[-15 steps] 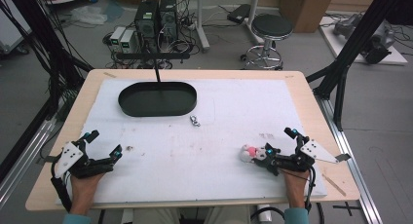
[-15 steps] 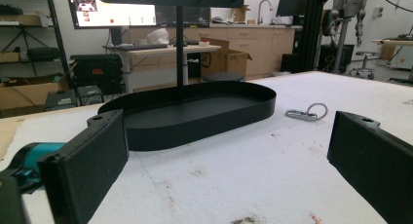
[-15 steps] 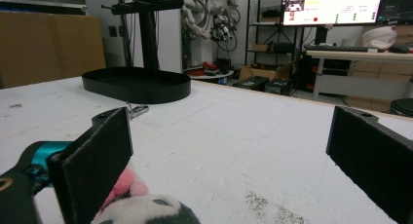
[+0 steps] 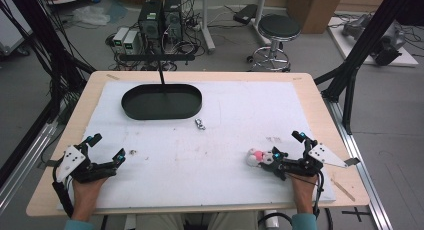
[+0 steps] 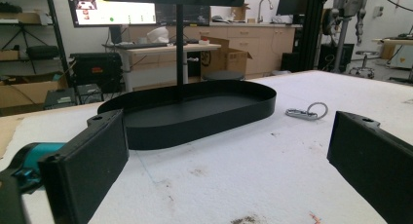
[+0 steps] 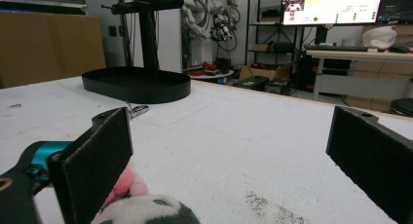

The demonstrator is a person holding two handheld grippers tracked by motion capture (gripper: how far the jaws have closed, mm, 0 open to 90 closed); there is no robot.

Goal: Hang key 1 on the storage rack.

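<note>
1. Left gripper [image 4: 106, 149] at lower left of the high view, jaws spread wide, nothing between them, resting low over the white mat [image 4: 240, 115].
2. In the left gripper view, both black jaws apart at the lower corners, bare mat between.
3. Right gripper [image 4: 287, 146] at lower right of the high view, jaws also wide apart, gripping nothing.
4. Plush toy [image 4: 256, 157], pink and white, lying on the mat at lower right of centre, touching or just beside the outer face of the right gripper's nearer jaw, not between the jaws.
5. In the right gripper view, toy [image 6: 141, 204] at the bottom edge, left of centre, tucked under the left jaw.
6. Black oval tray [image 4: 162, 102] at upper left of centre in the high view, thin post rising from it.
7. Small metal clip [image 4: 200, 124] just below the tray's right end, well apart from both grippers.
8. Clip [image 5: 307, 112] right of the tray in the left gripper view.
</note>
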